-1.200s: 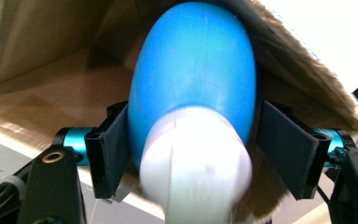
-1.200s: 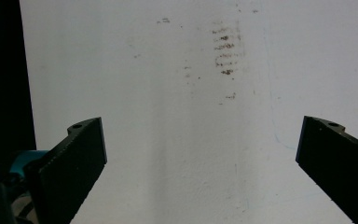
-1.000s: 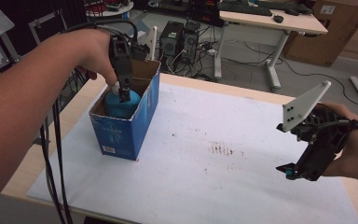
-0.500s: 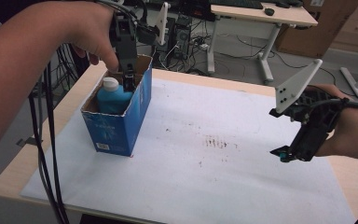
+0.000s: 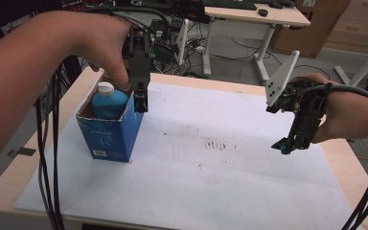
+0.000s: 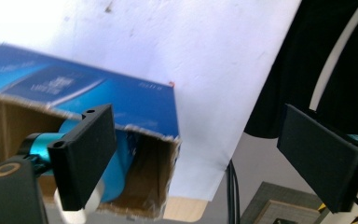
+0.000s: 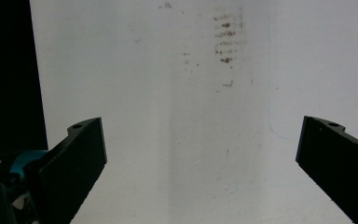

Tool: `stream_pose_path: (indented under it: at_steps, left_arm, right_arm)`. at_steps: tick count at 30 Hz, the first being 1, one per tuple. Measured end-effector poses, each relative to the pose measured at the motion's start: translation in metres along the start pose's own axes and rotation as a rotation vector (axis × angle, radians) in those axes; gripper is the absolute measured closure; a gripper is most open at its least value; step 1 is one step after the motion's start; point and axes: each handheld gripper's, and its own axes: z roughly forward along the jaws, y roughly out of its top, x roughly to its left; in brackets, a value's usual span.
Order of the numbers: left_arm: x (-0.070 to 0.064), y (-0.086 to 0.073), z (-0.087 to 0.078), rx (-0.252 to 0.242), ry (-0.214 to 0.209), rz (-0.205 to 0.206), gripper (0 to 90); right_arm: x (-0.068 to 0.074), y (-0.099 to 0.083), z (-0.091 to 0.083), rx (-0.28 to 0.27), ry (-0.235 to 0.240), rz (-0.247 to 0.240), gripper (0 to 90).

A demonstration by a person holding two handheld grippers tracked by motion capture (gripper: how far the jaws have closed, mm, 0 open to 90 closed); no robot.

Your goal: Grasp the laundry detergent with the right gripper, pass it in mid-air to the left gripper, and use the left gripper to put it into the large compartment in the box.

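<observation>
An open-topped blue carton (image 5: 110, 132) stands on the left of the white sheet (image 5: 211, 182). Upright inside it is a blue bottle (image 5: 109, 103) with a white cap. My left gripper (image 5: 141, 100) hangs over the carton's right rim, beside the bottle. In the left gripper view this gripper (image 6: 205, 158) is open, one jaw over the carton (image 6: 135, 100) and bottle (image 6: 121, 172), the other out past the table edge. My right gripper (image 5: 287, 143) hovers open above the sheet's right side. Between its spread jaws (image 7: 200, 163) there is only bare sheet.
Brown smudges (image 5: 215, 143) mark the sheet's middle, also seen as smudges (image 7: 226, 46) in the right gripper view. Black cables (image 5: 48, 167) hang off the table's left edge. Behind the table stand desks (image 5: 254, 14), cable clutter and cardboard boxes (image 5: 345, 24).
My left gripper was down on the bottle's top inside the carton; it has let go, risen and shifted to the carton's right rim. The right gripper barely moved.
</observation>
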Motion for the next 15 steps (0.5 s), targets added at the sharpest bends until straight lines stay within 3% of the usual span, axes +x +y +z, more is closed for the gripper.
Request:
stream_pose_path:
  at_steps: [5,8,15]
  left_arm:
    - [-0.006,0.011,0.01,0.017,-0.018,0.032,10.4]
    - [-0.008,0.018,0.017,0.021,-0.031,0.052,8.6]
    - [-0.003,0.03,0.032,0.008,-0.042,0.077,4.5]
  right_arm:
    - [-0.01,-0.005,0.006,0.046,0.009,0.021,0.6]
    - [-0.014,-0.006,0.009,0.097,-0.012,0.005,0.7]
    - [-0.02,-0.009,0.007,0.096,-0.002,0.007,0.7]
